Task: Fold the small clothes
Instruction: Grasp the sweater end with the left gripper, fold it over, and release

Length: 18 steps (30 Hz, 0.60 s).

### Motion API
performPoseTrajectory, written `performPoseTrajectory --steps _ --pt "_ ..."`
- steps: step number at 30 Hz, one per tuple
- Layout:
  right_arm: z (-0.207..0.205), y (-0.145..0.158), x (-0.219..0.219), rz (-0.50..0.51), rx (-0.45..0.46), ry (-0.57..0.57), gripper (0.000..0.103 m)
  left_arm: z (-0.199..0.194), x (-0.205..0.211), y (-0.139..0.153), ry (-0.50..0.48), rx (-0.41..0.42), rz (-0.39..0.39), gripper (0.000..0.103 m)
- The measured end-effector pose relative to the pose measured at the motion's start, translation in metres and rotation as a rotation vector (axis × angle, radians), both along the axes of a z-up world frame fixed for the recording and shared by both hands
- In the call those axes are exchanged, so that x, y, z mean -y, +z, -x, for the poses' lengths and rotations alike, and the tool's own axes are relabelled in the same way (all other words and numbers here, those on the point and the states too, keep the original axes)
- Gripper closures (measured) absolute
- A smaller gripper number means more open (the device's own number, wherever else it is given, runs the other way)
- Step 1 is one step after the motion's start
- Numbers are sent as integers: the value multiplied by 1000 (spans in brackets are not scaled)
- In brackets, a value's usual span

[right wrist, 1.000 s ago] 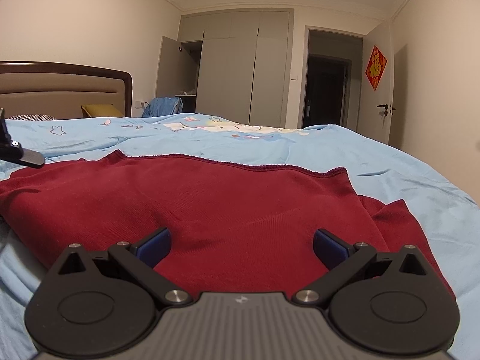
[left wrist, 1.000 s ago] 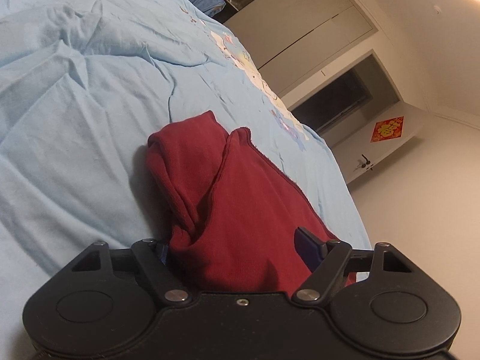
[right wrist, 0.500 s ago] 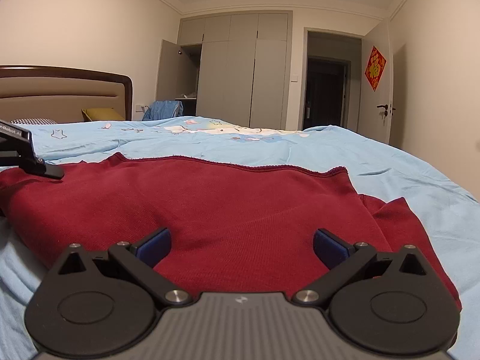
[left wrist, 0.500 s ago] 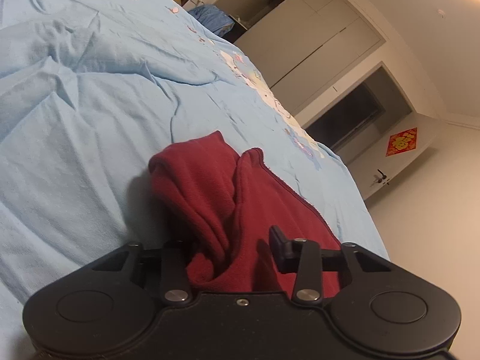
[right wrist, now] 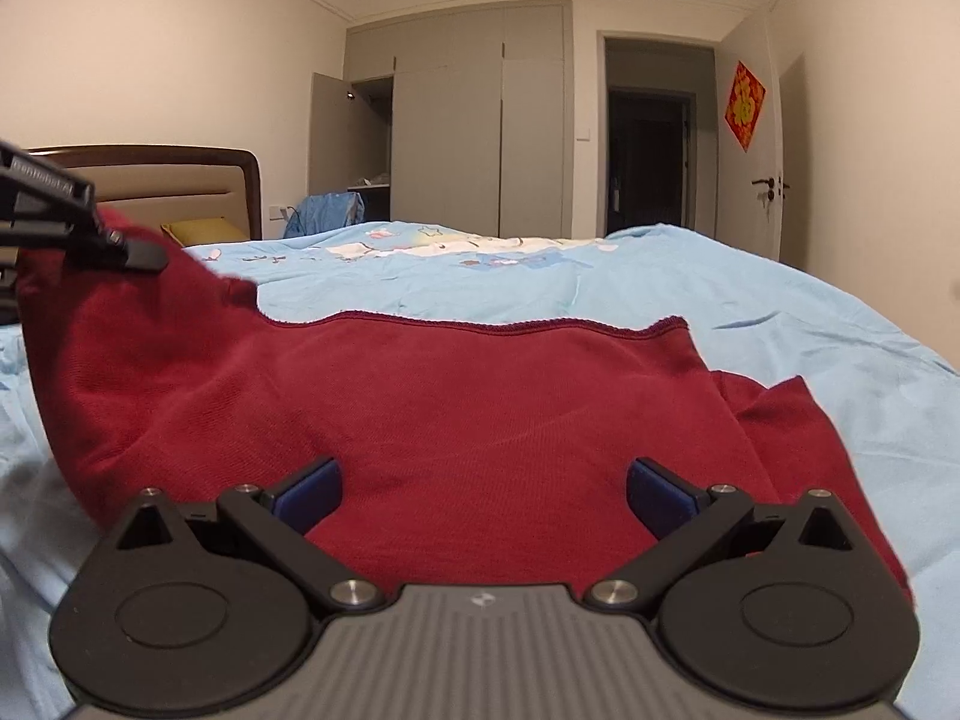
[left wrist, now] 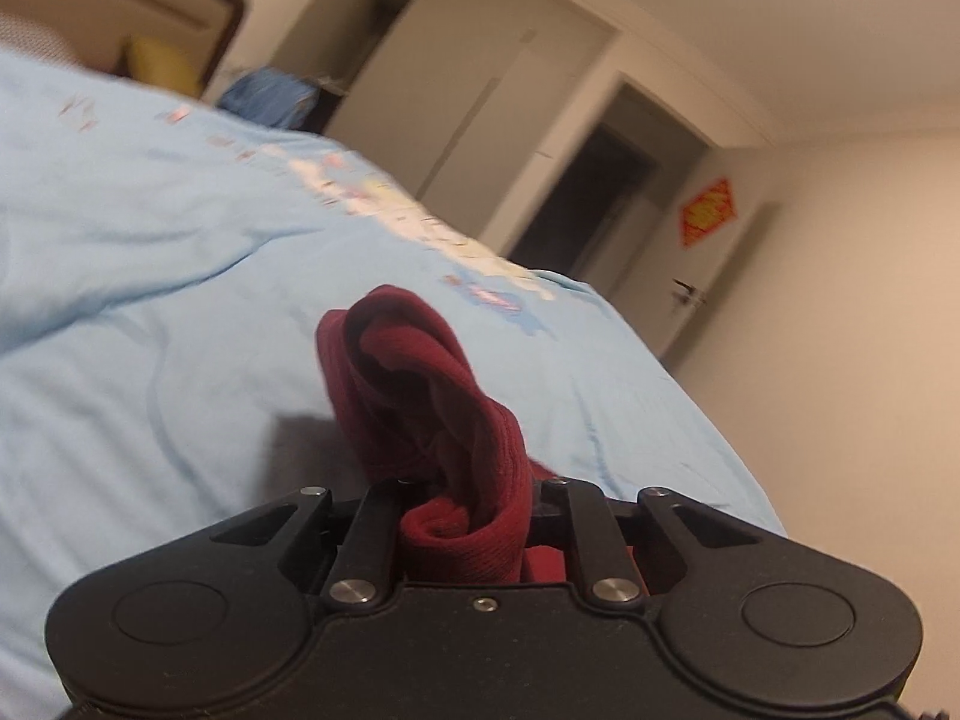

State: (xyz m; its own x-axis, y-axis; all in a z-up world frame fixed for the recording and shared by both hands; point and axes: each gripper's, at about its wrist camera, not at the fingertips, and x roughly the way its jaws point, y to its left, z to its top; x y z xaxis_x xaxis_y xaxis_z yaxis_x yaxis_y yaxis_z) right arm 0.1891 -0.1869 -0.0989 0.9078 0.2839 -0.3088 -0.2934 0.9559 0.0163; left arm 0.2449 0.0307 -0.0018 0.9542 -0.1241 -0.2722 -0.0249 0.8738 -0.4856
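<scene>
Bed [right wrist: 750, 312]: light-blue cover, fills the middle of both views.
Red garment [right wrist: 480, 408]: spread on the bed, lower centre; left corner lifted.
Right tongs [right wrist: 483, 495]: wide, over the garment.
Left tongs [left wrist: 465, 531]: clamped on bunched cloth, apparently the lifted corner.

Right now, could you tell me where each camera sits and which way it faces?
Left wrist: on the left gripper, tilted, looking across the blue duvet towards the wardrobe; its jaws pinch the red garment.
Right wrist: on the right gripper, low and level over the spread garment, jaws open, facing the wardrobe.
Shared: garment, duvet, wardrobe, doorway; the right view shows the left gripper.
</scene>
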Motion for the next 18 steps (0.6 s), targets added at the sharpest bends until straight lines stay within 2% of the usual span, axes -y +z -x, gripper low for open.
performPoseTrajectory --steps 5,9,14,18 --pt "26 17 17 21 25 -32 0 -12 39 29 -134 31 -120 88" --pt "53 27 39 82 60 -79 0 -22 78 39 -244 20 -174 89" --pt "79 29 78 79 16 -210 0 -29 127 29 -373 -29 -247 89" --pt "94 28 110 31 -27 -322 0 -30 160 9 -499 -101 -361 88"
